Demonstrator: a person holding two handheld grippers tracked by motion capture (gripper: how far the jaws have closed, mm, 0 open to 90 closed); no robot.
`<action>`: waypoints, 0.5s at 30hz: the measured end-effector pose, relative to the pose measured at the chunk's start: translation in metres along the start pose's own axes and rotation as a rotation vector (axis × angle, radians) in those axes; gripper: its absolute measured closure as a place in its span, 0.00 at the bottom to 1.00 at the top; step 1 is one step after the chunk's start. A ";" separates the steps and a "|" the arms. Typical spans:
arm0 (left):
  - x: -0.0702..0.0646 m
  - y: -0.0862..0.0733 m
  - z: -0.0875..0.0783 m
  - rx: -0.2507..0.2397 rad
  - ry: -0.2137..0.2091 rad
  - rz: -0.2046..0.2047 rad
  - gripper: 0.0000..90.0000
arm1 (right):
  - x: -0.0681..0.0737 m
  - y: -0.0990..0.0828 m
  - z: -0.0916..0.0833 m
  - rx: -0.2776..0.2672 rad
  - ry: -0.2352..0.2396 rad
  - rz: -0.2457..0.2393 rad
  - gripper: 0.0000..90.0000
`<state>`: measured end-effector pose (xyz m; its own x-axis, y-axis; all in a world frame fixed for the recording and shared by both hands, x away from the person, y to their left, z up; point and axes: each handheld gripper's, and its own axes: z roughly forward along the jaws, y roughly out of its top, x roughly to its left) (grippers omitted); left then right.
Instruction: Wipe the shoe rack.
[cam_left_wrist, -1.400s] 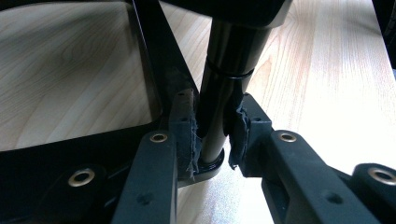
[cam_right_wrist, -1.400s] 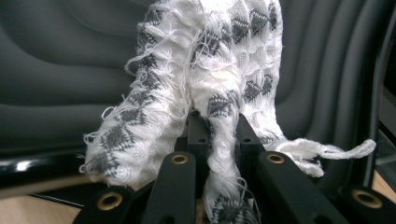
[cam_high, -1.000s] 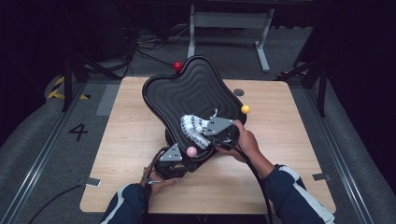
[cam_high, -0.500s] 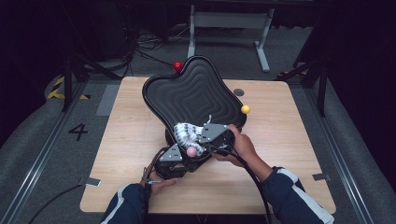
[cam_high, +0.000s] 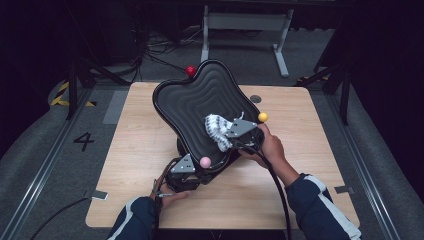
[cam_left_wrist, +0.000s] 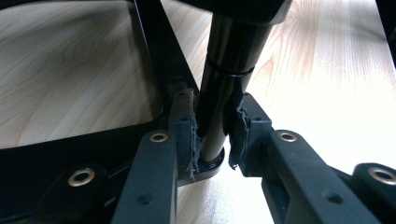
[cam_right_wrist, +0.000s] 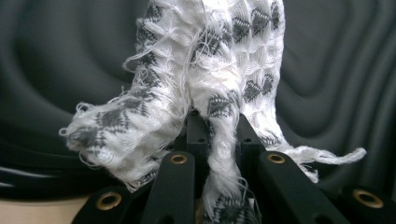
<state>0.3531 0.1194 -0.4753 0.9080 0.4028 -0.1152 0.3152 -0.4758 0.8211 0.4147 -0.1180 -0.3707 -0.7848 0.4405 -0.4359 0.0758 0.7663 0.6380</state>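
while the person leans over the pale wooden table (cam_high: 305, 175), the large black wavy-edged tray with rippled concentric ridges (cam_high: 192, 107) stands tilted up on its black cylindrical stem (cam_left_wrist: 224, 93), its ridged face turned toward the person and its far lobe reaching past the table's back edge. the left gripper (cam_left_wrist: 215, 135) sits low under the tray's near rim – its jaws are clamped on that stem, the frayed dark pads (cam_left_wrist: 192, 135) pressing it from both sides just above the stem's foot. from above, the left gripper (cam_high: 182, 172) shows at the near side of the table, with the person's hand (cam_high: 167, 197) behind it and a blue sleeve with a white stripe below.

the right gripper (cam_right_wrist: 217, 135) has a white cloth with a grey diamond weave and frayed edges (cam_right_wrist: 210, 70) pinched tight between its jaws; the cloth bunches up past the tips and lies against the tray's ridged surface. in the high view that cloth (cam_high: 217, 131) rests on the lower right part of the tray's face, the right gripper (cam_high: 230, 134) coming in from the right rim with its grey plate on top.

three small balls show round the tray – a red one (cam_high: 190, 71) at its far tip, a yellow one (cam_high: 263, 117) at its right lobe just beside the right hand, a pink one (cam_high: 205, 161) at its near rim, close to the left gripper.
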 end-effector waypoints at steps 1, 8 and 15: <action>0.000 0.000 0.000 0.000 0.000 0.000 0.81 | -0.006 -0.003 0.001 0.013 -0.026 0.010 0.90; 0.000 0.000 0.000 -0.001 -0.001 0.003 0.81 | -0.039 -0.029 0.002 0.090 -0.128 0.092 0.90; 0.001 0.000 0.001 -0.001 -0.001 -0.004 0.81 | -0.052 -0.048 -0.003 0.096 -0.129 0.160 0.90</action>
<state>0.3542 0.1194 -0.4757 0.9068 0.4044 -0.1190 0.3189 -0.4734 0.8211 0.4502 -0.1792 -0.3769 -0.6734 0.6114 -0.4156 0.2559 0.7202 0.6449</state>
